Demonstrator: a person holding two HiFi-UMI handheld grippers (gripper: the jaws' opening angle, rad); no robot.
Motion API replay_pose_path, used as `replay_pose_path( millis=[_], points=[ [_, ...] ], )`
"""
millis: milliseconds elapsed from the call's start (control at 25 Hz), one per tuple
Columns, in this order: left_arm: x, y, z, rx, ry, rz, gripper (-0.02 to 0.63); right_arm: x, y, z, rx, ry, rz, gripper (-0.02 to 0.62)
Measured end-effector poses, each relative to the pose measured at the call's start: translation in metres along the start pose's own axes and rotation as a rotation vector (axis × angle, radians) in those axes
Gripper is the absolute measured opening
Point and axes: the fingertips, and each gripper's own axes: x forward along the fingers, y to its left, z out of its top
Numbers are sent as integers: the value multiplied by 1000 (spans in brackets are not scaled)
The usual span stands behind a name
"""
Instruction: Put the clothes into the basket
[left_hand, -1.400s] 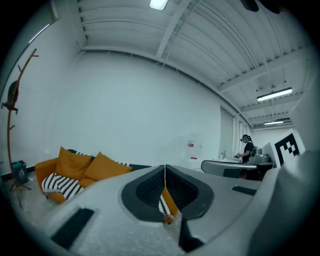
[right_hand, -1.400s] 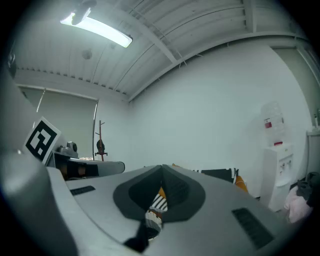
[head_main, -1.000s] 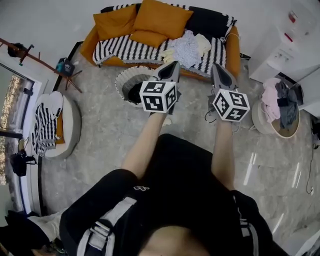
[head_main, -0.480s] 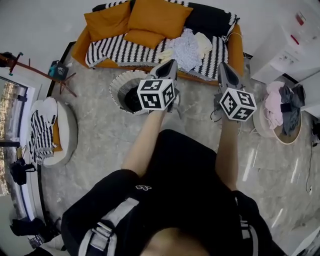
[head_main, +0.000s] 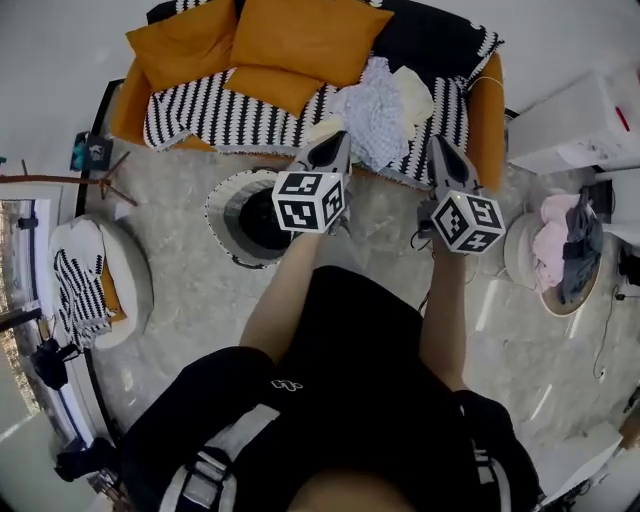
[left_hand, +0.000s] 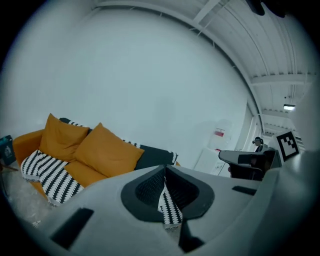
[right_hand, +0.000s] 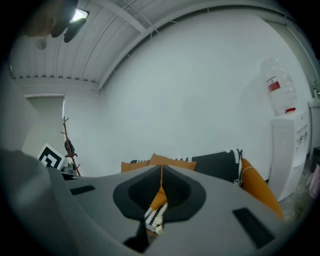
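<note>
On sofa (head_main: 486, 115) ahead: clothes (head_main: 375, 102), just past both tips
Nearer: left gripper (head_main: 337, 143), over right gripper (head_main: 440, 146)
Jaws: both closed, empty

Black short-sleeved top (head_main: 370, 360), grey buckled strap (head_main: 225, 445); grey left gripper (head_main: 340, 138), right gripper (head_main: 438, 141); black-white marker cubes (head_main: 310, 200).

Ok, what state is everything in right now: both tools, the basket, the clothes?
Left tool: shut, empty.
Right tool: shut, empty.
Basket: upright on the floor, top open, inside dark.
Clothes: heaped on the sofa, not in the basket.
Round tub: piled with pink and grey clothes.
</note>
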Motion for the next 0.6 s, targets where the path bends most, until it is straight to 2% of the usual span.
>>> replay_pose_path(
  millis=[200,400,600],
  points=[
    [91,52,-18,-46,165,-12,12,85,-39,-36,40,158,-48,14],
    [153,74,-43,-53,255,-34,13,123,-73,-68,70,247,-91,14],
    [194,78,-96,-91,365,-89,14,139,-103,-127,106,336,-96,14]
  ],
)
